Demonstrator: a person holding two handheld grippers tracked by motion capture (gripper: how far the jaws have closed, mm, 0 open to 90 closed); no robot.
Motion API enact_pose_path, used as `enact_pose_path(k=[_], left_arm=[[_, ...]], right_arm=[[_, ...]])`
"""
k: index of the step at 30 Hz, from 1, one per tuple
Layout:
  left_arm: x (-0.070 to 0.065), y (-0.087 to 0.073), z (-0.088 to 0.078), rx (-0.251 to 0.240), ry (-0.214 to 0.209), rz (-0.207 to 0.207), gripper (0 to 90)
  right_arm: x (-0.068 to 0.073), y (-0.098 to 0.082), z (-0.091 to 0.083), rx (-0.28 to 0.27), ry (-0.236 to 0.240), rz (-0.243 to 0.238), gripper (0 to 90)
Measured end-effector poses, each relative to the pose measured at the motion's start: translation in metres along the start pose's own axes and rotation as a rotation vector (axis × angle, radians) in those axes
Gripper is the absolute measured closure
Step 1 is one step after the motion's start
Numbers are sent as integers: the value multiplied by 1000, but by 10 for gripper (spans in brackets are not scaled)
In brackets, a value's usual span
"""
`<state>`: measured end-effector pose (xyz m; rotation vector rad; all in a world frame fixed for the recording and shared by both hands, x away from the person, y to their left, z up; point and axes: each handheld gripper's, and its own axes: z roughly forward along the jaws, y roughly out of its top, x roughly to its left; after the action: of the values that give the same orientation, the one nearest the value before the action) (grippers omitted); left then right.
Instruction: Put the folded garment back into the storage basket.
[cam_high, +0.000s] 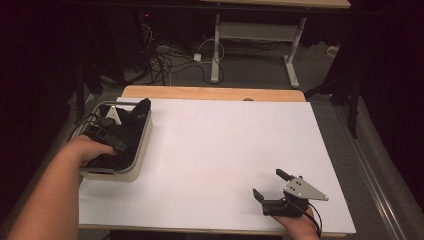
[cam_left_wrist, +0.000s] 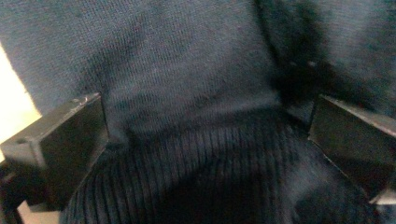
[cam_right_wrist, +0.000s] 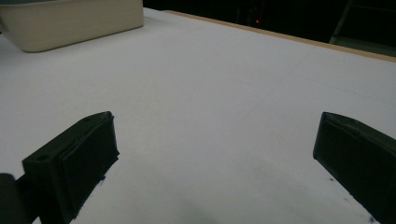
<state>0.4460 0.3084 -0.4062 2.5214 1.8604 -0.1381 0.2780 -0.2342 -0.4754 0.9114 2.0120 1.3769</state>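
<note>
A white sheet-covered table (cam_high: 215, 150) stands under dim light. At nine o'clock, the left gripper (cam_high: 112, 131) rests inside a cream plastic bin (cam_high: 142, 150), jaws released wide over dark navy knitted cloth (cam_left_wrist: 187, 93). At five o'clock, the right gripper (cam_high: 270, 186) lies unclenched, holding nothing.

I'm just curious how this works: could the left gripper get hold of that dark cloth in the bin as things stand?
Probably yes. The left gripper is down in the bin, its jaws wide apart with the dark cloth right between them and nothing in the way. They would only need to close.
</note>
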Motion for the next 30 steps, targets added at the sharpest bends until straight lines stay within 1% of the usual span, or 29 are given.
enact_pose_path(k=[5, 13, 16, 18, 22, 25, 30], left_arm=[[-5, -2, -12, -8, 5, 0, 0], [-18, -6, -34, -15, 11, 9, 0], [-25, -6, -43, -30, 14, 23, 0], [-30, -5, -49, -33, 19, 34, 0], [-40, -5, -57, -37, 24, 43, 0], [-48, -4, -63, -50, 27, 58, 0], [-61, -2, -70, -55, 38, 82, 0]], right_arm=[[0, 0, 0, 1, 0, -1, 6], [-2, -1, 1, 2, -18, 9, 5], [-3, -1, 0, 0, -20, 9, 5], [-4, -1, -1, -2, -26, 13, 5], [-5, -1, -1, -6, -36, 14, 5], [-5, -1, -2, -6, -34, 16, 5], [-5, -2, -2, -6, -38, 19, 5]])
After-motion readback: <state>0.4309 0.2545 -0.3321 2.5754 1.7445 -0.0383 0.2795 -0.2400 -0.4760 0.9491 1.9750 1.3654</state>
